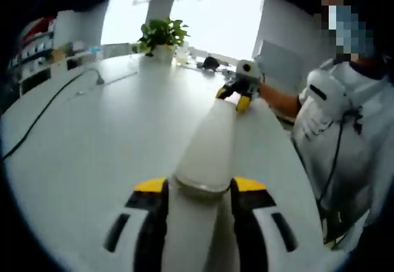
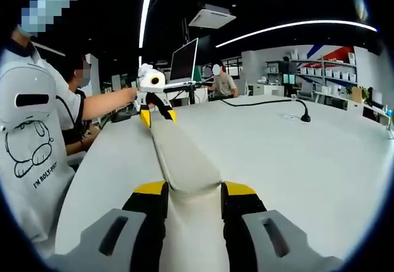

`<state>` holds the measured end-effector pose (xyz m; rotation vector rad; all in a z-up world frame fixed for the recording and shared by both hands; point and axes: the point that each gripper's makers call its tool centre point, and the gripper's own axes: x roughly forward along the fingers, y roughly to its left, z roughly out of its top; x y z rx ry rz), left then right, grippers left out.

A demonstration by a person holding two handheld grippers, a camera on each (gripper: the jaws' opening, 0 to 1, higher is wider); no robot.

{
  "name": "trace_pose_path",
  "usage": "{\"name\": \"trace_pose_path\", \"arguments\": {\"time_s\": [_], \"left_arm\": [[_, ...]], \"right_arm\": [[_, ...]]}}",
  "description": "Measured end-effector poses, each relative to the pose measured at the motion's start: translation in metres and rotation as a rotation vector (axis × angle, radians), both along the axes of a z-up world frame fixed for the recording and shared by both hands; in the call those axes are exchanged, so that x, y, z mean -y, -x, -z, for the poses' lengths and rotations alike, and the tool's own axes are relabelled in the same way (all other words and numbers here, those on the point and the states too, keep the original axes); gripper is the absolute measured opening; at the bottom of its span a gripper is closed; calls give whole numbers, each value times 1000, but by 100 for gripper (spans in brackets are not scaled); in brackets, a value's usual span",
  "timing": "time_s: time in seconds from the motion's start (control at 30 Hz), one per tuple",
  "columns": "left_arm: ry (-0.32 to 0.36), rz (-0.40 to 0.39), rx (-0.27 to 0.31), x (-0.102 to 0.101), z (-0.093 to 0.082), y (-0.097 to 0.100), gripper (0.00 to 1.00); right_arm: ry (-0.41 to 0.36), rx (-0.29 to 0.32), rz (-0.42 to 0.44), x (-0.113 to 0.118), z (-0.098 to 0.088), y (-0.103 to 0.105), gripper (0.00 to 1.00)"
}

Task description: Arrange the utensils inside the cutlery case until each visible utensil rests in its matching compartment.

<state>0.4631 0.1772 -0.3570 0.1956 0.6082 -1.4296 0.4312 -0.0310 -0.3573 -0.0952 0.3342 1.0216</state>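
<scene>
Both claws are clamping the same long cream cutlery case (image 1: 206,155), one at each end. In the left gripper view the left claw (image 1: 201,192) is pinching the near end at bottom centre, and the case is running away toward the right claw (image 1: 236,96), upper right of centre. In the right gripper view the right claw (image 2: 188,192) is gripping its end, the left claw (image 2: 154,114) waiting at upper left. The case's long axis is lying straight between them above the white table (image 1: 111,136); I can't tell whether it's touching.
</scene>
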Motion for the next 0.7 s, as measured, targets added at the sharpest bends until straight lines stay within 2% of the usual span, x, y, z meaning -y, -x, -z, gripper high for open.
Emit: {"name": "trace_pose_path", "arguments": {"time_s": [0.43,0.53,0.7], "left_arm": [[62,-27,-47,3,0,3,42],[46,-24,3,3,0,2,42],[37,-25,21,2,1,2,42]], "right_arm": [[-40,-37,43,5,0,-9,28],[-47,-41,44,3,0,-10,27],[-54,-43,53,3,-1,-11,28]]}}
